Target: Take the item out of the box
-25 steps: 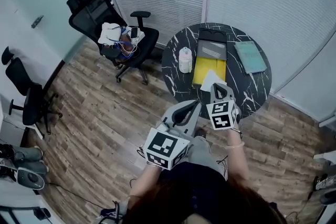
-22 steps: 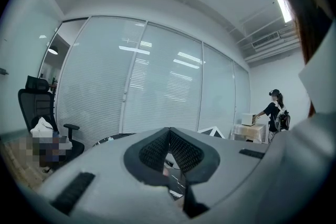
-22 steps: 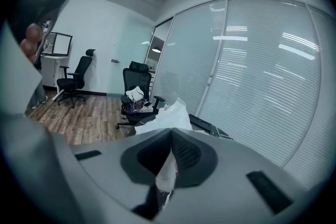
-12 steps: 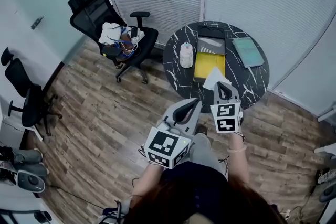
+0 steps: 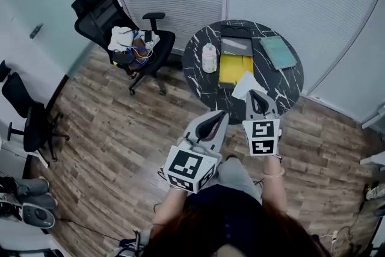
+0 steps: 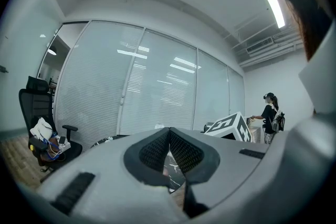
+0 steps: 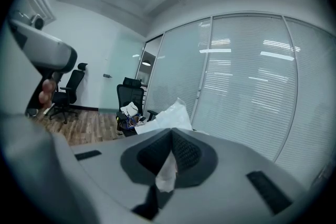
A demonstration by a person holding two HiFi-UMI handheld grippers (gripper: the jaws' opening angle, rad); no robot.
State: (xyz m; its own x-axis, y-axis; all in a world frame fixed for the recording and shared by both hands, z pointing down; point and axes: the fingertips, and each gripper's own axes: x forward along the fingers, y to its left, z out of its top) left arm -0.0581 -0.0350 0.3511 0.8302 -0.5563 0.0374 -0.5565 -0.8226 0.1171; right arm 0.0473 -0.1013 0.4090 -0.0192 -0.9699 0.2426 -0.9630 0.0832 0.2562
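Note:
On the round black marble table [image 5: 195, 63] lies an open box [image 5: 236, 69] with a yellow inside, its grey lid [image 5: 235, 46] folded back behind it. My right gripper [image 5: 257, 95] hovers over the table's near edge, shut on a white crumpled bag-like item [image 5: 245, 84] that sticks out past its tips, just off the box's near right corner. The right gripper view has the same white item [image 7: 168, 113] pinched between the jaws of the right gripper [image 7: 171, 134]. My left gripper [image 5: 221, 114] is shut on nothing, short of the table; its jaws meet in the left gripper view [image 6: 169, 131].
A white bottle-like object [image 5: 209, 58] stands left of the box, a teal book [image 5: 278, 52] lies at its right, and a black tray [image 5: 236, 31] sits behind the lid. A black office chair [image 5: 114, 15] piled with things stands at the left. Glass walls with blinds run behind the table.
The right gripper has drawn back from over the box toward the table's near edge with the white item in it. The table sits farther up the head view. The left gripper stays shut.

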